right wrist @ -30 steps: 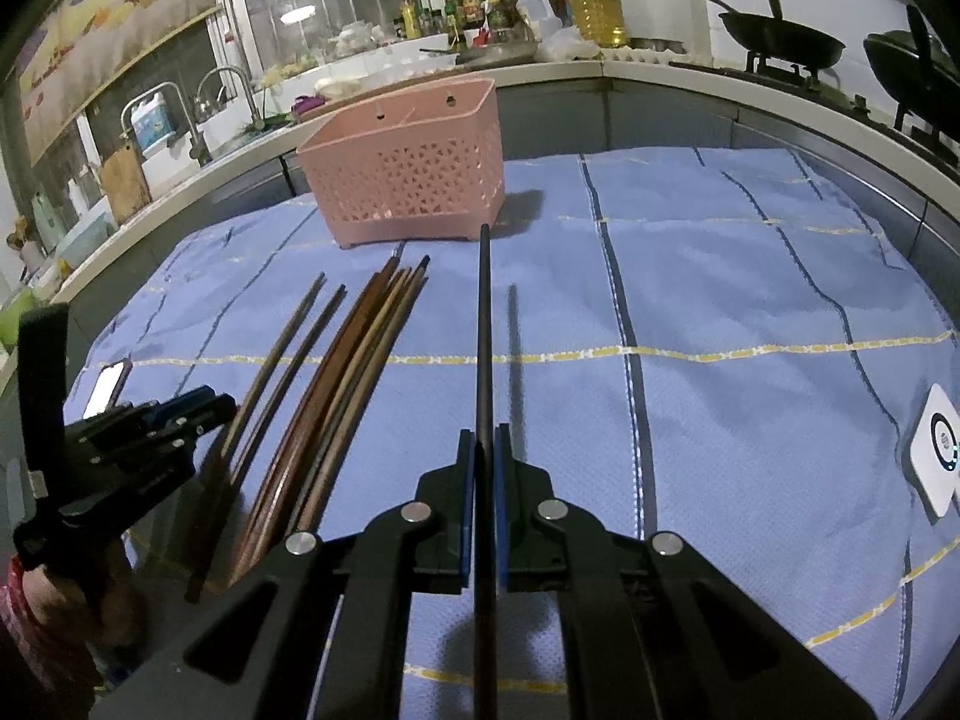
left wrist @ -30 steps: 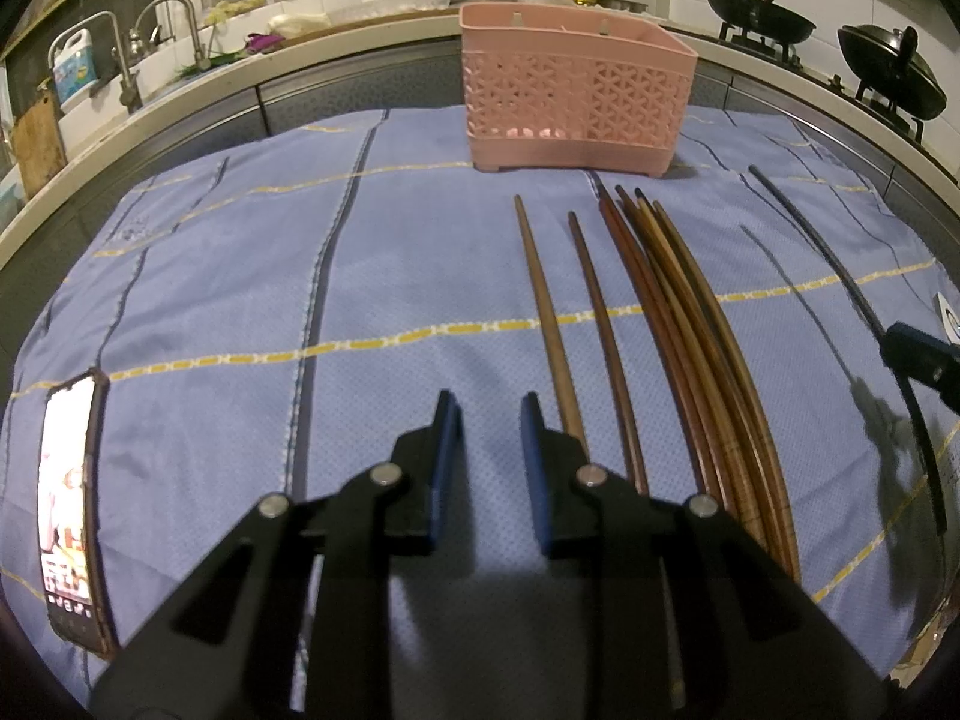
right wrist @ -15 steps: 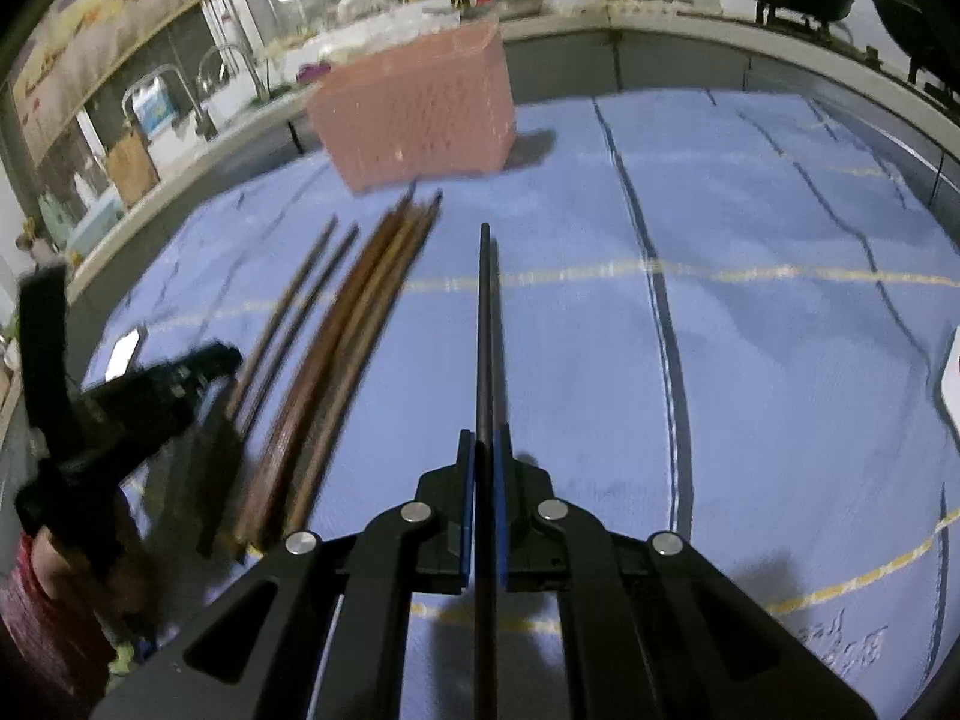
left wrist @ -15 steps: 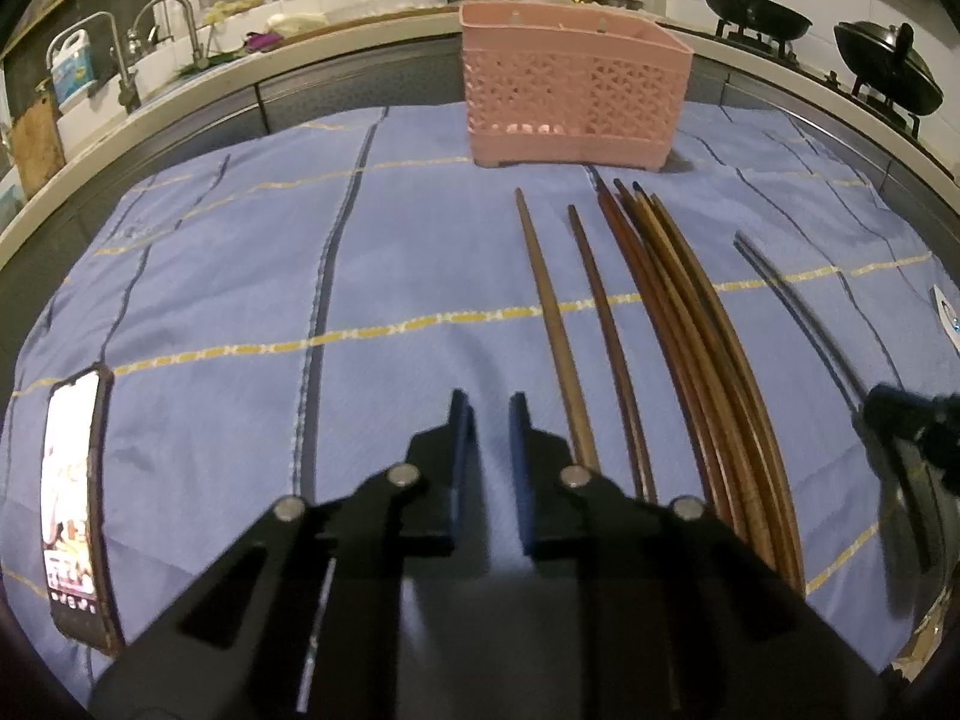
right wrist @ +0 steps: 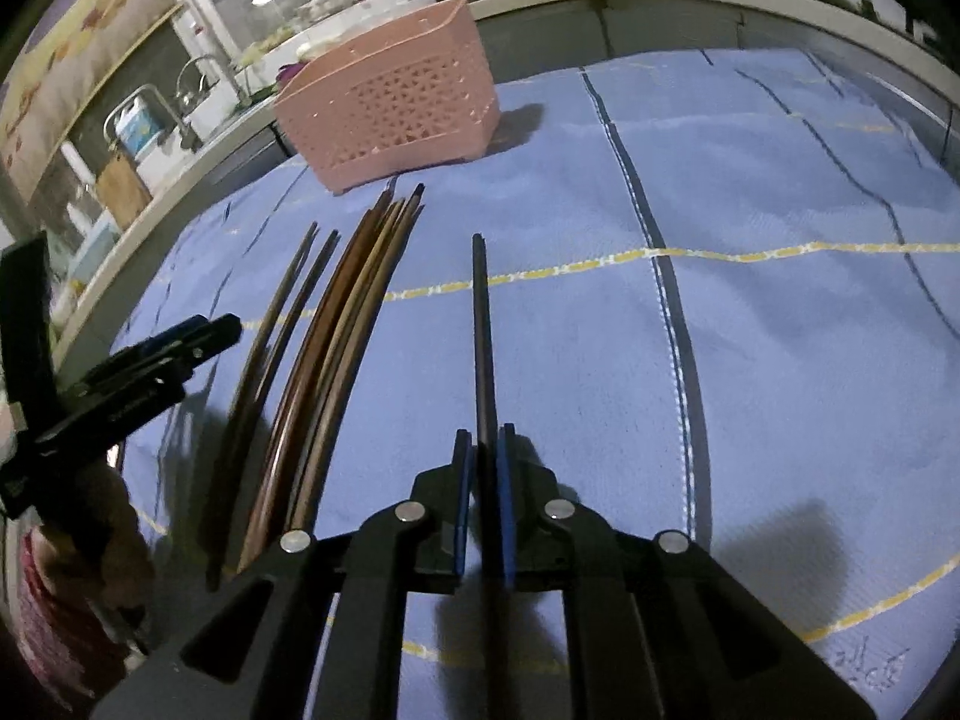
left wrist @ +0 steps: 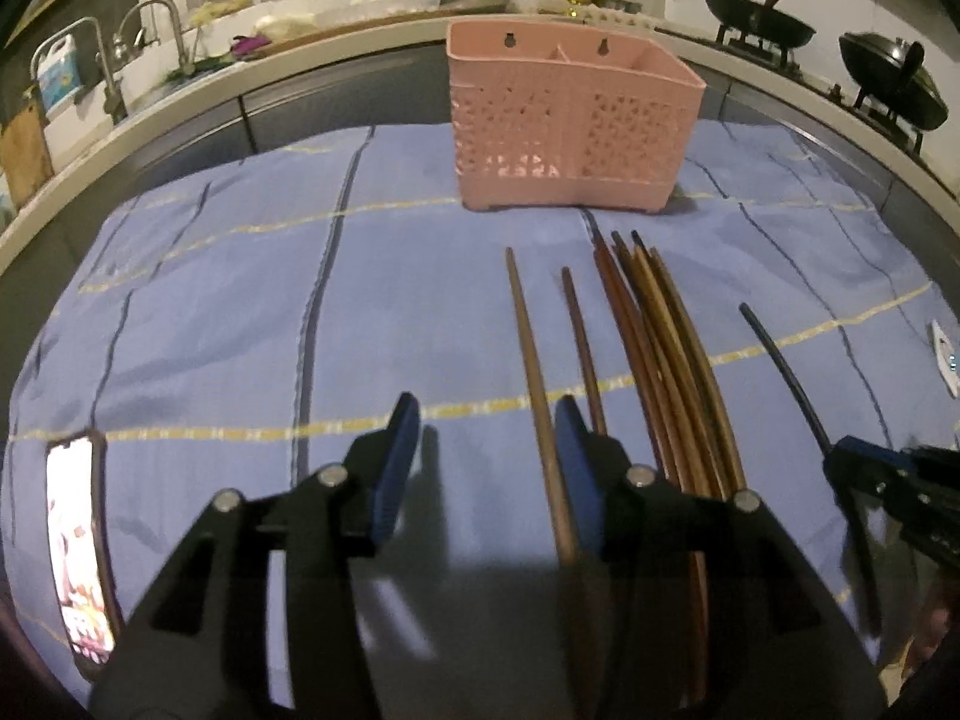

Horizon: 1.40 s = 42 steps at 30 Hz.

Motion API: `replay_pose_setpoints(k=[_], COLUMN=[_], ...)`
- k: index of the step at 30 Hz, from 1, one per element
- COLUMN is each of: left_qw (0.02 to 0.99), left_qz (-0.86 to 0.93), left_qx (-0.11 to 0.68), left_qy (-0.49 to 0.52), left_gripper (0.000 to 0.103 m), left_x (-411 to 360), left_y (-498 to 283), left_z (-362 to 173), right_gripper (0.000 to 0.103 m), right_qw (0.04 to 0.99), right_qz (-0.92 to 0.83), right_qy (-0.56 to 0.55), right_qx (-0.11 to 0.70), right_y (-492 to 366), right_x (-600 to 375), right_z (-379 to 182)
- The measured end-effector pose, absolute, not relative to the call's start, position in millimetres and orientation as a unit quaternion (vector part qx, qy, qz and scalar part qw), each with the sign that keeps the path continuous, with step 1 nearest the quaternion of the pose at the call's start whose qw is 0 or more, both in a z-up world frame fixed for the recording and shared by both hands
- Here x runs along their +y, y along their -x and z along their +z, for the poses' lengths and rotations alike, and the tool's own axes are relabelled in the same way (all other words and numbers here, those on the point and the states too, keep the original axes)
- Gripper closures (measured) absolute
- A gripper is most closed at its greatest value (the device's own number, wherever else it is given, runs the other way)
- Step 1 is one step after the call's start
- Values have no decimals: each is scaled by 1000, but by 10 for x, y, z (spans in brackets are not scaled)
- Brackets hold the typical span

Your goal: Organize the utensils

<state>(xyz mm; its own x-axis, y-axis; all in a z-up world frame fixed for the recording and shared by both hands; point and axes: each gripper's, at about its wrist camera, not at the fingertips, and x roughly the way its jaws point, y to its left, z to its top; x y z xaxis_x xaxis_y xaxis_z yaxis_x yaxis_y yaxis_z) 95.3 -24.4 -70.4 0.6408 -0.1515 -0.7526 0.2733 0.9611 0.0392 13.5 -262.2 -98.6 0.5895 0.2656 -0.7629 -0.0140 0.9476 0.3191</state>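
A pink slotted basket point(left wrist: 570, 138) point(right wrist: 390, 114) stands at the far side of the blue cloth point(left wrist: 240, 330). In front of it lie a bundle of brown chopsticks point(left wrist: 666, 348) point(right wrist: 342, 312) and two single ones point(left wrist: 579, 336). My left gripper point(left wrist: 486, 405) point(right wrist: 216, 324) is opening. The leftmost single chopstick point(left wrist: 528, 348) runs between its jaws, close to the right finger, and is not pinched. My right gripper point(right wrist: 483, 432) point(left wrist: 840, 456) is shut on a black chopstick point(right wrist: 482, 330) point(left wrist: 780, 360) that points at the basket, low over the cloth. Its jaws are starting to ease apart.
A phone point(left wrist: 78, 546) with a lit screen lies at the cloth's near left. A white card point(left wrist: 945, 354) lies at the right edge. Behind the table are a counter with a sink point(left wrist: 120, 78) and woks point(left wrist: 756, 30). A hand point(right wrist: 90, 516) holds the left gripper.
The left jaws narrowed, then spread wide, and now stand astride the leftmost chopstick. The right gripper sank and tilted, bringing the black chopstick down toward the cloth.
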Motion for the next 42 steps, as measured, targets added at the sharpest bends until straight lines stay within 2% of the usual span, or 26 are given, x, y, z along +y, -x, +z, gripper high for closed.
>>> replay_pose_setpoints(k=[7, 37, 42], left_qw=[898, 905, 905], left_qz=[-111, -109, -109], left_qx=[417, 407, 407], left_qy=[-81, -63, -63], left_gripper=[57, 57, 57], left_x=[-293, -225, -223], left_y=[-1038, -1006, -1007], left_z=[-832, -883, -883], right_gripper=[78, 72, 65], right_qw=[887, 891, 892], right_qz=[73, 72, 76], right_qy=[-121, -94, -85], right_qx=[440, 437, 437], right_y=[-178, -220, -243], right_x=[-2602, -2547, -2516], right_z=[-949, -957, -954])
